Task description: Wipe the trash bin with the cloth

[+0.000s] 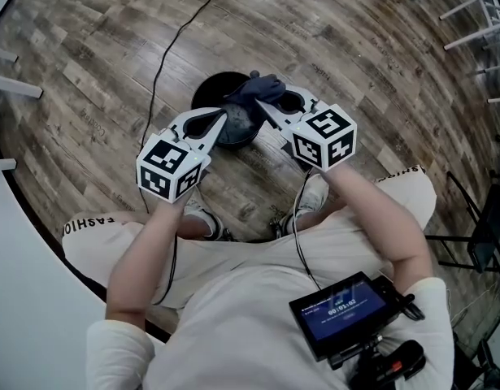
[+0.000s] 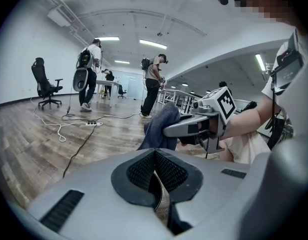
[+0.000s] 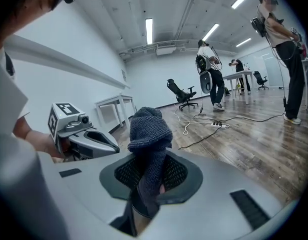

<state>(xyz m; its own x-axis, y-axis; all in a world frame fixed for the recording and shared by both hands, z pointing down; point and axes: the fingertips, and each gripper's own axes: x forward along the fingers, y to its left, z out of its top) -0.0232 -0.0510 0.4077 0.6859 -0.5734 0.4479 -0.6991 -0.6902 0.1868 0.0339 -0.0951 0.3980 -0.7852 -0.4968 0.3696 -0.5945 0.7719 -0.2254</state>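
Observation:
The black round trash bin (image 1: 210,85) stands on the wooden floor in front of the seated person's feet. My left gripper (image 1: 225,119) reaches it from the left; its jaws are closed, with a thin dark edge of the bin (image 2: 170,219) running down between the pads. My right gripper (image 1: 263,106) comes in from the right, shut on a dark blue knitted cloth (image 1: 254,88). The cloth (image 3: 149,129) bulges up out of the pads and hangs over the bin's far side. The left gripper view shows the cloth (image 2: 162,124) and the right gripper (image 2: 194,126) close ahead.
A black cable (image 1: 164,47) crosses the floor behind the bin. A white desk edge (image 1: 14,218) curves along the left, and metal chair legs (image 1: 477,23) stand at the right. People (image 2: 88,74), an office chair (image 2: 46,84) and a power strip (image 2: 88,123) are farther off.

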